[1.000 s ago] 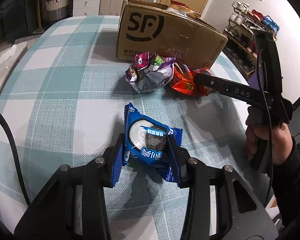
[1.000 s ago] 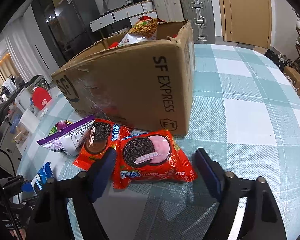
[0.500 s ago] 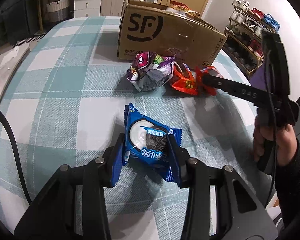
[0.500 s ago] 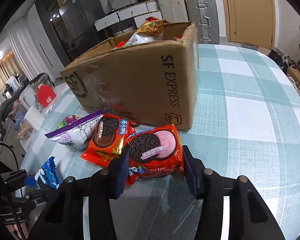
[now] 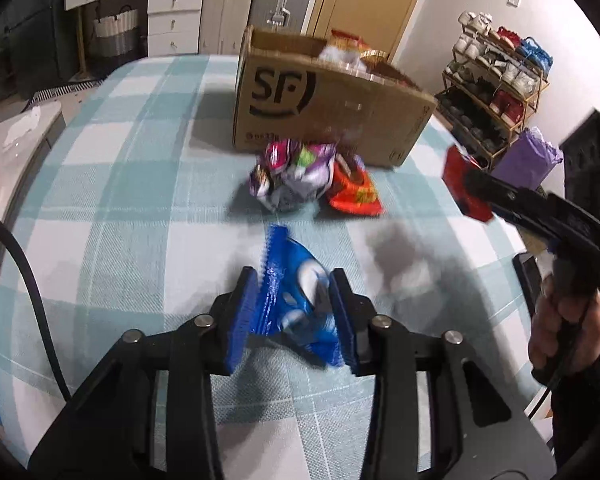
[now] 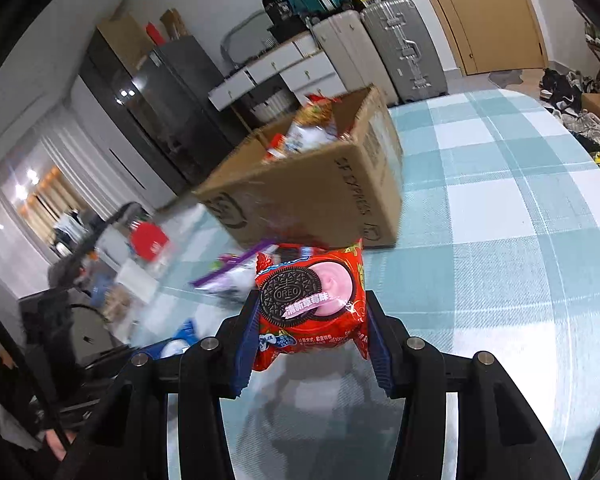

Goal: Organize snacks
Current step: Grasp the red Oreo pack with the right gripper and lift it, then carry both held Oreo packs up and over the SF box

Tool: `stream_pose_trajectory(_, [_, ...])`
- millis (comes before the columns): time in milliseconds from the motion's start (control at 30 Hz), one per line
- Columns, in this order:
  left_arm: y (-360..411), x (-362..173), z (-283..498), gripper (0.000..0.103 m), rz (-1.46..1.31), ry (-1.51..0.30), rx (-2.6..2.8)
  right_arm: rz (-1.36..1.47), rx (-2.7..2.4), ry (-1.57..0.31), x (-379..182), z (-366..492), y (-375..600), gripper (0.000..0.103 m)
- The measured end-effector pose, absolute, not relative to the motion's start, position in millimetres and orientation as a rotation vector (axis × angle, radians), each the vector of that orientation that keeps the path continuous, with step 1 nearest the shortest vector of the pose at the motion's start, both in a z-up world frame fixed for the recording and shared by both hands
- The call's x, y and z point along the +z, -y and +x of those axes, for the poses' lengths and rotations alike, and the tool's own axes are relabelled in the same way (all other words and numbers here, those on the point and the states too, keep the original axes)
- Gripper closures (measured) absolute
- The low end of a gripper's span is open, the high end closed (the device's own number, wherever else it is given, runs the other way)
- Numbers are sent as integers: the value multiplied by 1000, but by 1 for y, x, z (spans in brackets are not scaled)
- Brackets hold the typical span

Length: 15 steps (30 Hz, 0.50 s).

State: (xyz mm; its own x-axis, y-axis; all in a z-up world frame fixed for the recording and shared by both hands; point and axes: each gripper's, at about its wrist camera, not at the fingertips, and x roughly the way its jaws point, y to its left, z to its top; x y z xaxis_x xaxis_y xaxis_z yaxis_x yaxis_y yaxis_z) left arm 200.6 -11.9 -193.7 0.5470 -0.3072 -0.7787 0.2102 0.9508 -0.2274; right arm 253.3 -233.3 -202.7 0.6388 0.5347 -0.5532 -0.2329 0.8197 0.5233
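The left gripper is closed on a blue pack, its two fingers pressed against the pack's sides; the pack is tilted on edge and blurred, so whether it touches the table cannot be told. The right gripper is clamped on a red pack, an Oreo wrapper with a pink cream picture, held flat between the fingers with its shadow on the cloth beneath. From the left wrist view the red pack hangs above the table's right edge, clear of the surface, in the right gripper. A cardboard box stands open toward the table's far edge with snack bags showing over its rim. Just in front of the box lie a purple bag and an orange pack, touching each other and close to the box wall. The table carries a teal and white checked cloth.
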Motion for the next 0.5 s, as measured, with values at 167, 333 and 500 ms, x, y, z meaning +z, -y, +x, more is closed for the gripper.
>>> stream_pose_trajectory(167, [19, -181, 201, 70, -74, -919, -309, 455, 483, -719, -183, 231, 228, 54])
stream_pose_trajectory(333, [15, -200, 203, 70, -144, -996, -341, 457, 472, -735, -186, 221, 225, 54])
stream_pose_trajectory(500, [9, -210, 202, 64, -184, -1006, -363, 450, 478, -748, -197, 211, 223, 54])
